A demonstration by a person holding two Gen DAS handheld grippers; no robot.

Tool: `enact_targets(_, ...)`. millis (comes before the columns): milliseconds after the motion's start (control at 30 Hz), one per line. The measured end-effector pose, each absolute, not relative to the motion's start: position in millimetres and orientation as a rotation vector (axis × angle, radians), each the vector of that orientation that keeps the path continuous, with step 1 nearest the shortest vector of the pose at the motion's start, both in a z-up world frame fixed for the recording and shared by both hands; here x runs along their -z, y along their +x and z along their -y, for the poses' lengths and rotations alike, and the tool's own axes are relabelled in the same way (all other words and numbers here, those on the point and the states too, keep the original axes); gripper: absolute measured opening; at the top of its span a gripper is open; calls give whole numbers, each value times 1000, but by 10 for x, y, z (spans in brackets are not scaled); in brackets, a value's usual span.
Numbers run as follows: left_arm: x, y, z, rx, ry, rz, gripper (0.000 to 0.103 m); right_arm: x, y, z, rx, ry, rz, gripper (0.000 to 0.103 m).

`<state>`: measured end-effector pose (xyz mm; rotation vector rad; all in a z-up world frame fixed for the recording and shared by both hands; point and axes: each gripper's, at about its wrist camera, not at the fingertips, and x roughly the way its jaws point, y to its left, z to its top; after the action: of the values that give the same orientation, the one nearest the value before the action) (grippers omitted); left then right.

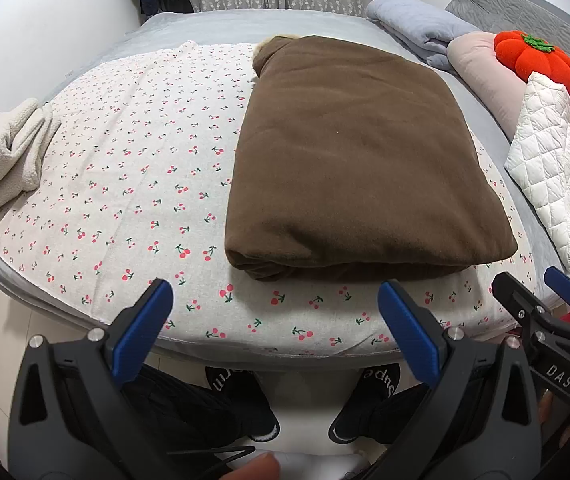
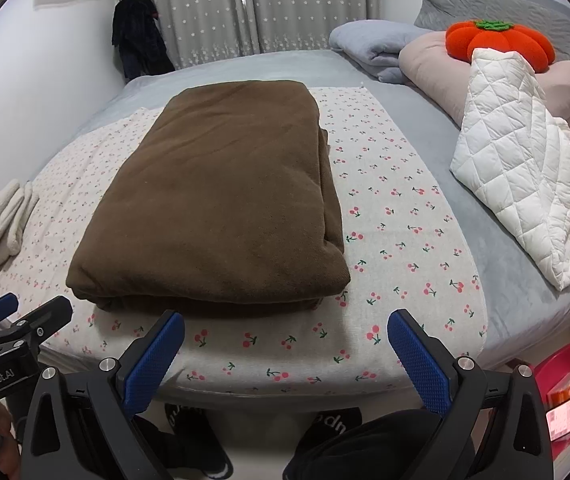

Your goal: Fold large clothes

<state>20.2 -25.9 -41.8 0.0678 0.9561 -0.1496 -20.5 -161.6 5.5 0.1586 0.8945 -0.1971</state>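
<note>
A large brown garment [image 1: 349,160] lies folded into a thick rectangle on the cherry-print sheet [image 1: 125,184] on the bed; it also shows in the right wrist view [image 2: 221,204]. A pale lining shows at its far end [image 1: 281,38]. My left gripper [image 1: 275,312] is open and empty, held off the bed's near edge, short of the garment. My right gripper [image 2: 285,340] is open and empty too, just before the garment's near edge. The right gripper shows in the left wrist view [image 1: 537,292], and the left gripper in the right wrist view [image 2: 21,312].
A cream fleece garment [image 1: 3,156] lies at the bed's left edge. A white quilted jacket [image 2: 525,184], pink pillow [image 2: 433,64], orange pumpkin cushion [image 2: 497,40] and grey blanket [image 2: 373,44] lie on the right. The person's feet in black slippers [image 1: 241,404] stand below the bed edge.
</note>
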Motion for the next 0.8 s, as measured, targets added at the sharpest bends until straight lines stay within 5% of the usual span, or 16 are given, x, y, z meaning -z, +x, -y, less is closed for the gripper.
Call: enact_targets(800,464,209,249,153,65,-966,102,-15,-199,1623,195,155,-908,103)
